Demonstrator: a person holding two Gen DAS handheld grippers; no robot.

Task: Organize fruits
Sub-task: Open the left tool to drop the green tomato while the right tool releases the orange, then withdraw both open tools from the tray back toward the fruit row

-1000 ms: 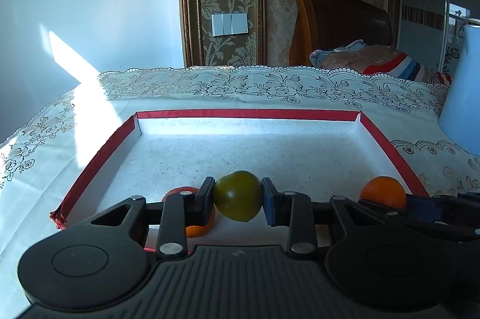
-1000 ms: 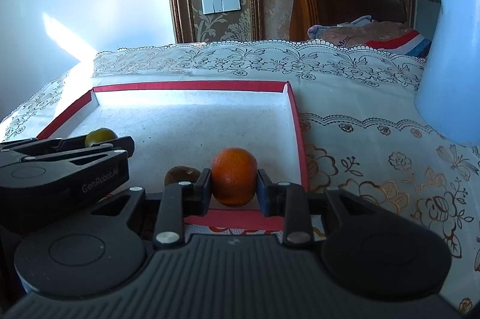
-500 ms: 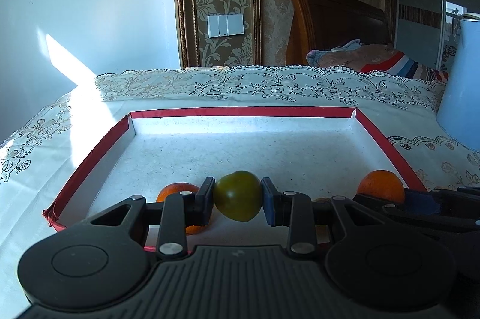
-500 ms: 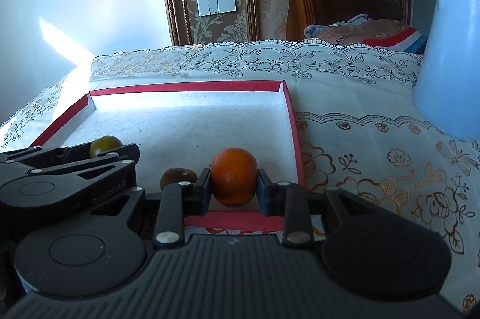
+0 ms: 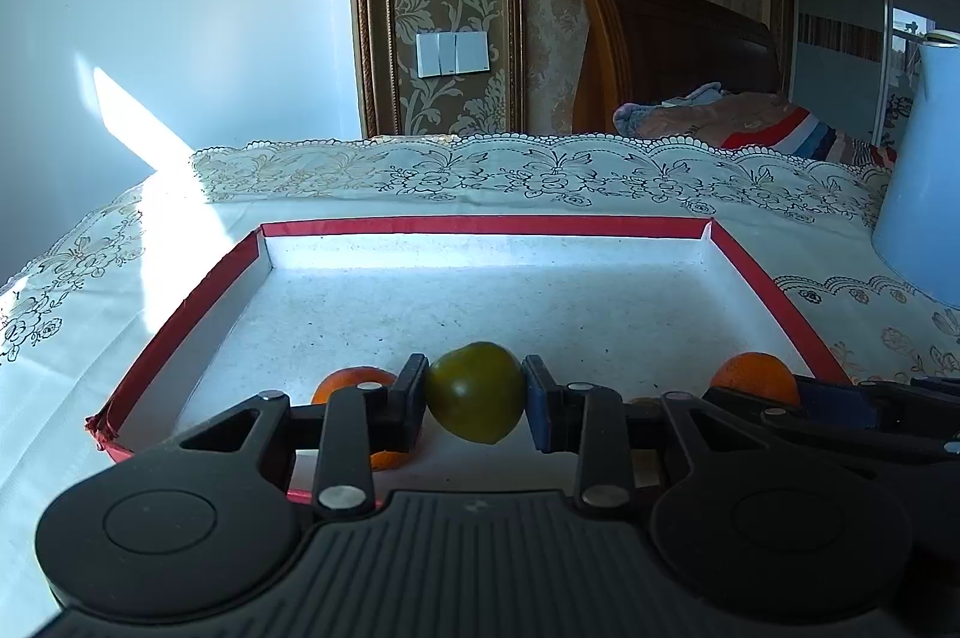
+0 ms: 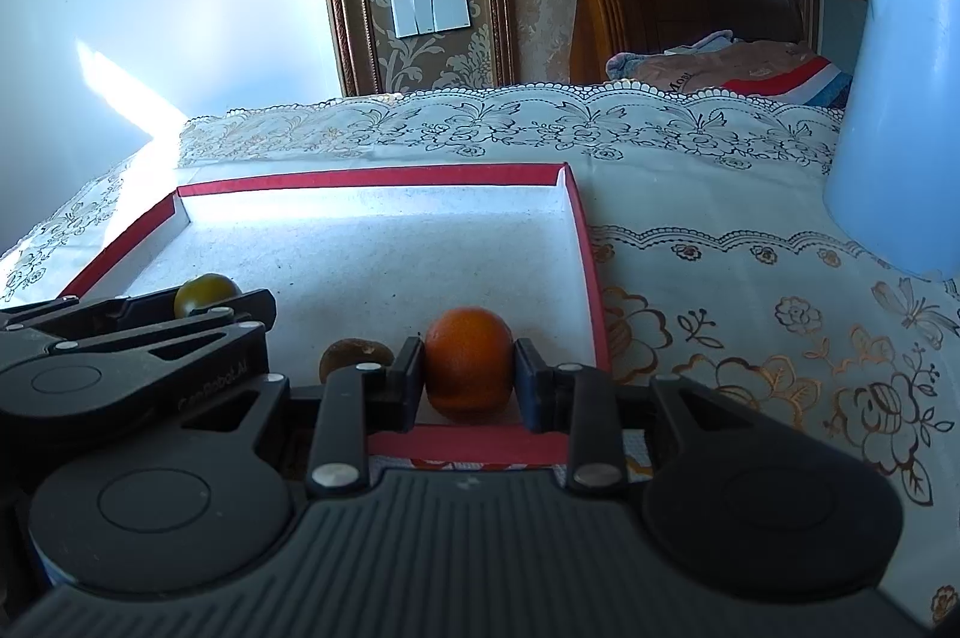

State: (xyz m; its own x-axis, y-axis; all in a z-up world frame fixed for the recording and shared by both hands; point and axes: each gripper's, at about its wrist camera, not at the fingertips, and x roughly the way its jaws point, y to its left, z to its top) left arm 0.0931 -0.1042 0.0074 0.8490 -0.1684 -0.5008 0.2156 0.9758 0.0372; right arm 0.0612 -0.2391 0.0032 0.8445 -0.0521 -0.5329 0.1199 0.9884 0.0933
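Note:
A shallow white box with a red rim (image 5: 480, 225) lies on the lace tablecloth; it also shows in the right wrist view (image 6: 372, 177). My left gripper (image 5: 476, 393) is shut on a green tomato (image 5: 474, 391), just above the box's near part. An orange fruit (image 5: 354, 381) lies in the box behind its left finger. My right gripper (image 6: 468, 368) is shut on an orange (image 6: 469, 367) over the box's near right corner. A brown fruit (image 6: 354, 353) lies in the box left of it. The left gripper's green tomato (image 6: 204, 293) shows at the left of the right wrist view.
A tall light-blue jug (image 6: 900, 110) stands on the tablecloth right of the box, also at the left wrist view's right edge (image 5: 924, 170). A wooden headboard (image 5: 666, 56) and bedding lie beyond the table. Wall with a light switch (image 5: 453, 53) is behind.
Both grippers have drawn slightly back and up with their fruits; more of the box's near rim shows. Grips are unchanged.

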